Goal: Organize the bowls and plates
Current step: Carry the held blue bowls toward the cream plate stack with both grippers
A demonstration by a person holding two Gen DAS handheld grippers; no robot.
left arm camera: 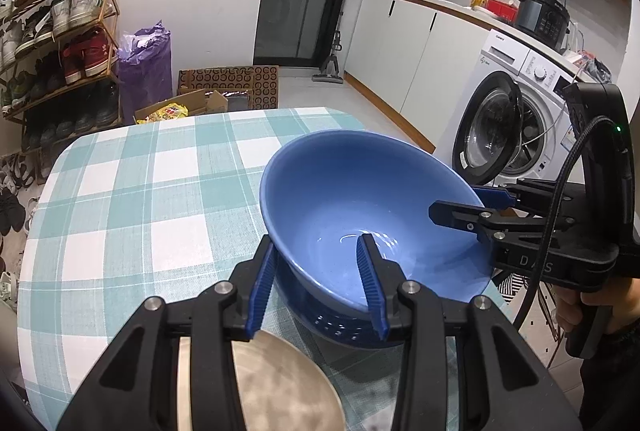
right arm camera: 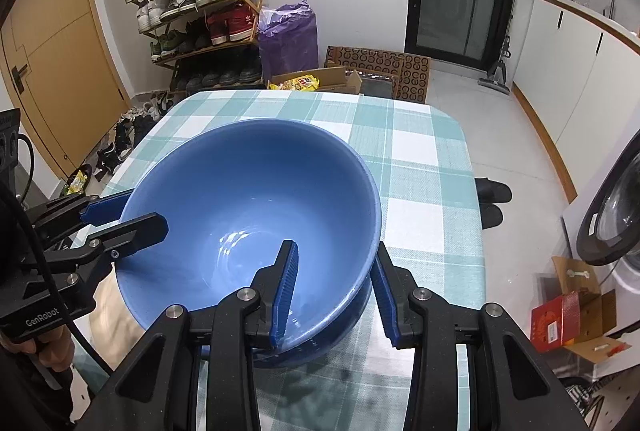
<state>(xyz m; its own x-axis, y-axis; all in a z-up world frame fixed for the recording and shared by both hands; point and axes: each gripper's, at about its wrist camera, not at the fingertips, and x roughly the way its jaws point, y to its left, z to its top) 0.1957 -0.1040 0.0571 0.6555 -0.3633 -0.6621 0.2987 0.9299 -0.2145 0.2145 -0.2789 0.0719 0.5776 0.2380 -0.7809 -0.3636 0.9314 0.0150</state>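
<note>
Left claw, nearest the lens: clamped on the near rim of a blue bowl, one blue pad inside the wall, the other outside. Right claw: likewise clamped on the opposite rim, straddling the wall. Two-sided grip, probably chosen to keep a wide, heavy bowl level and steady during lowering. Bowl tilted slightly, held just above a second, darker blue bowl of similar shape, whose rim peeks out beneath; judged step: nesting the upper bowl into the lower. Contact between the two bowls not discernible. Beside the stack, under the left claw, a pale grey plate lying flat on the checked tablecloth. Stack placed near the table's right edge, washing machine beyond; broad bare cloth to the left and far side, ample room for withdrawing both claws outward after release.
</note>
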